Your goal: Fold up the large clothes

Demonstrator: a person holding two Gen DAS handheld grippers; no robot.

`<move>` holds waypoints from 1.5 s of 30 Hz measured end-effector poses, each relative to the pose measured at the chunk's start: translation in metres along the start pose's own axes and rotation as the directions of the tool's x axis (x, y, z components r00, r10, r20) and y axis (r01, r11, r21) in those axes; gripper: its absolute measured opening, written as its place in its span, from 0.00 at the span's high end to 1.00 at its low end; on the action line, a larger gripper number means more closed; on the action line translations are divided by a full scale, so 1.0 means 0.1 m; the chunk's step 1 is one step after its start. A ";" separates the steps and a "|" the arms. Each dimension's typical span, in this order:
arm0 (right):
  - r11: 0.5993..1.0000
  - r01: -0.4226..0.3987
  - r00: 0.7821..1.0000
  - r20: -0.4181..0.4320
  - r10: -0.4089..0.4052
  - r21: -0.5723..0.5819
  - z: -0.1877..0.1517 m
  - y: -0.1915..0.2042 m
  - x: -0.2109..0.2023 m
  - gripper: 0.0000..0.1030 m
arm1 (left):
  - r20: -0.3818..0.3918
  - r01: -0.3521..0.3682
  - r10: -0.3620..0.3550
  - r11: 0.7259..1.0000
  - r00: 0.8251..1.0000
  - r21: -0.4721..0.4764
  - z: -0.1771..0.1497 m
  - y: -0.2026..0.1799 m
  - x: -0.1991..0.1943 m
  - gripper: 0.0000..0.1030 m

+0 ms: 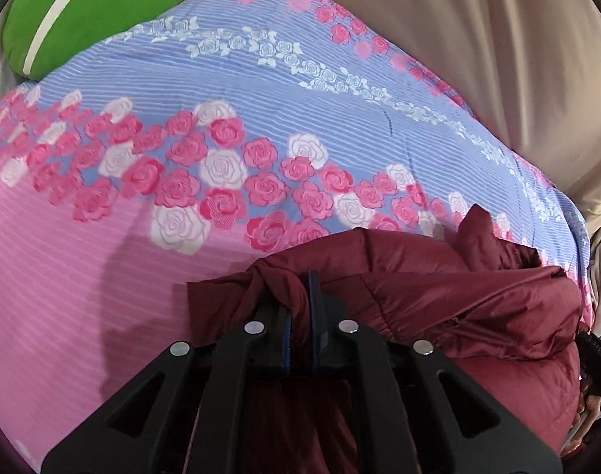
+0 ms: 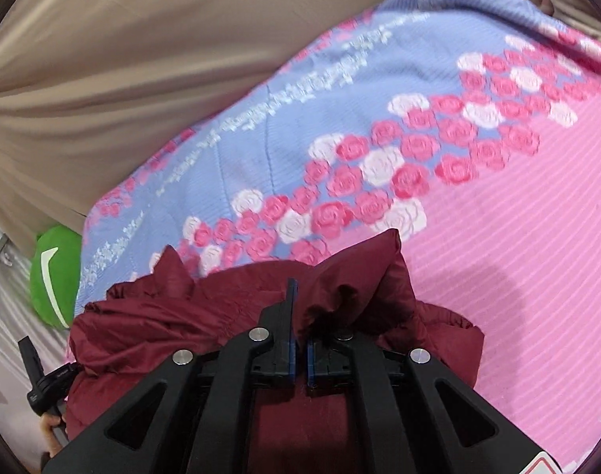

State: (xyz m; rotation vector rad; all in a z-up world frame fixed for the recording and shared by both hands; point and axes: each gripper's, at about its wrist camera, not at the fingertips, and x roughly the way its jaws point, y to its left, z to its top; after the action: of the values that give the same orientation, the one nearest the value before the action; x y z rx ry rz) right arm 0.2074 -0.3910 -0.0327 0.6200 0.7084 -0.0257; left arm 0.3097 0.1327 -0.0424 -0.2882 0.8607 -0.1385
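Note:
A maroon padded jacket lies bunched on a bed covered by a pink and blue rose-print sheet. My left gripper is shut on a fold of the jacket, which drapes over its fingers. In the right wrist view the jacket bulges up around my right gripper, which is shut on another fold; cloth hides its right finger. Each view shows the other gripper at the edge, near the jacket's far side.
A green cushion with a white stripe lies at the head of the bed; it also shows in the right wrist view. Beige curtain hangs along the bed's far side. Pink striped sheet stretches beside the jacket.

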 end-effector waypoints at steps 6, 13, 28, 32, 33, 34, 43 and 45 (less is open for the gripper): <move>0.999 0.009 0.998 0.058 -0.012 0.049 0.03 -0.02 -0.26 0.84 | 0.051 -0.018 0.019 1.000 0.999 -0.022 0.02 0.00 -0.23 0.81; 0.975 -0.060 0.978 0.183 0.101 -0.215 -0.28 0.70 -1.19 0.73 | 0.313 -0.043 0.015 0.995 0.950 0.085 -0.12 -0.40 -1.50 0.27; 0.821 -0.012 0.995 -0.092 -0.049 -0.571 -1.80 1.25 -0.93 0.82 | -0.007 -0.059 0.069 0.905 0.998 0.421 -1.41 -0.94 -1.19 0.30; 0.880 0.148 0.982 -0.038 -0.184 -0.452 -1.62 0.59 -1.12 0.85 | 0.017 -0.216 0.226 0.906 0.974 0.365 -1.39 -0.48 -1.23 0.25; 0.889 0.184 0.976 -0.029 -0.216 -0.420 -1.60 0.43 -1.17 0.85 | -0.003 -0.206 0.220 0.919 0.976 0.336 -1.39 -0.36 -1.25 0.25; 0.892 0.200 0.973 -0.024 -0.229 -0.405 -1.58 0.34 -1.23 0.85 | -0.029 -0.195 0.213 0.934 0.977 0.298 -1.38 -0.24 -1.26 0.24; 0.947 0.222 0.974 0.097 -0.204 -0.233 -0.66 0.35 -1.35 0.66 | 0.098 -0.124 0.109 0.978 0.989 0.168 -0.50 -0.22 -1.42 0.25; 0.951 0.229 0.969 0.137 -0.204 -0.207 -0.31 0.40 -1.20 0.52 | 0.141 -0.126 0.106 0.982 0.984 0.144 -0.20 -0.25 -1.29 0.13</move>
State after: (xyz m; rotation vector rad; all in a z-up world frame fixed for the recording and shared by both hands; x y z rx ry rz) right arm 0.1058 -0.3630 0.0444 0.3216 0.6552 -0.1820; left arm 0.2107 0.1357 0.0463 -0.1019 0.7287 -0.0751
